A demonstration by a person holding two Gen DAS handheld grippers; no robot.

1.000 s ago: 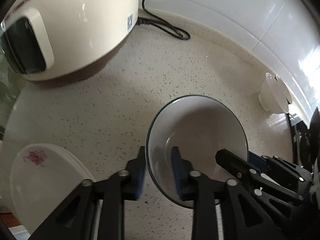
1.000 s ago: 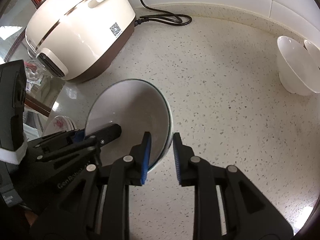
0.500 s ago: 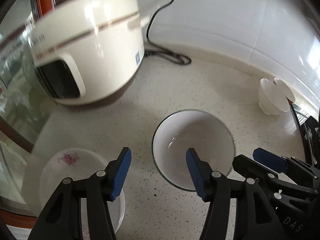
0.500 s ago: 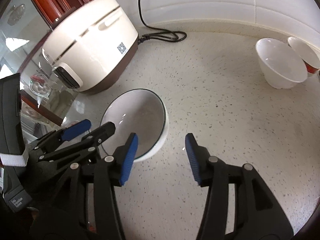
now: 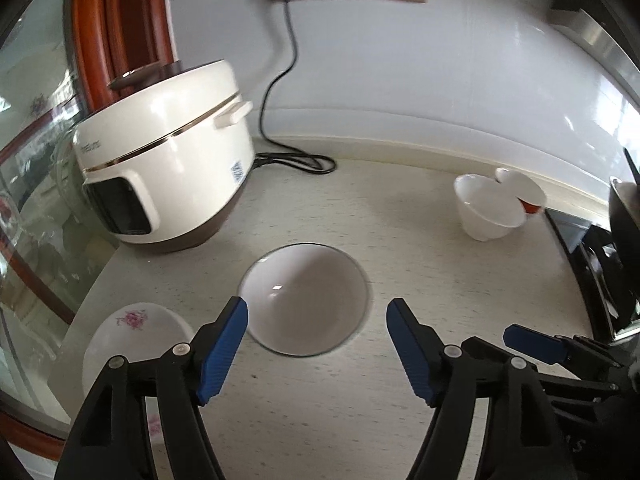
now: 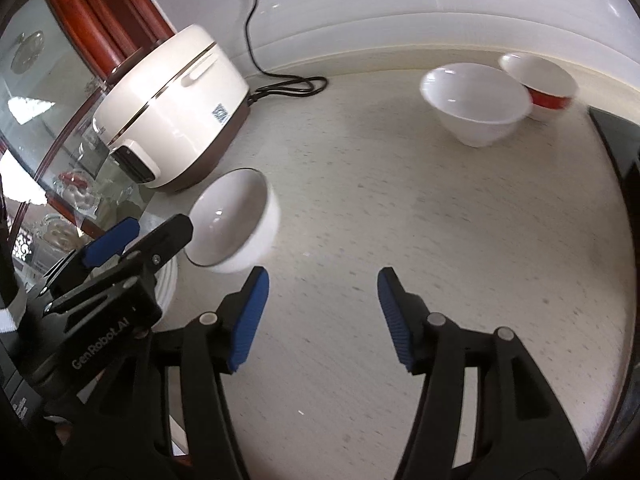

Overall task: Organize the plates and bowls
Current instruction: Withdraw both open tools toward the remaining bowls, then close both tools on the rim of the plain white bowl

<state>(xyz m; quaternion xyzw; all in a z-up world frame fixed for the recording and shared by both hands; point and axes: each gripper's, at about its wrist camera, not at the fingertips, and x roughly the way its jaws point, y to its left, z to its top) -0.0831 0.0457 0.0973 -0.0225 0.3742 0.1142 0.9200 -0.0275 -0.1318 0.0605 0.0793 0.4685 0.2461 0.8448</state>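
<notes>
A white bowl with a dark rim (image 5: 304, 304) stands upright on the speckled counter, free of both grippers; it also shows in the right wrist view (image 6: 234, 226). My left gripper (image 5: 316, 354) is open, above and just behind it. My right gripper (image 6: 320, 316) is open and empty, to the bowl's right. A stack of white plates with a pink flower (image 5: 132, 340) sits at the counter's left edge. A white bowl (image 6: 476, 102) and a red-and-white bowl (image 6: 540, 82) stand at the far right by the wall.
A cream rice cooker (image 5: 164, 176) stands at the back left, its black cord (image 5: 296, 160) running to a wall socket. A glass cabinet (image 5: 28, 168) borders the left. A black stove (image 5: 600, 256) with a dark pot lies at the right edge.
Both grippers were shut on the dark-rimmed bowl's rim. They opened, let it go on the counter, and pulled back and up.
</notes>
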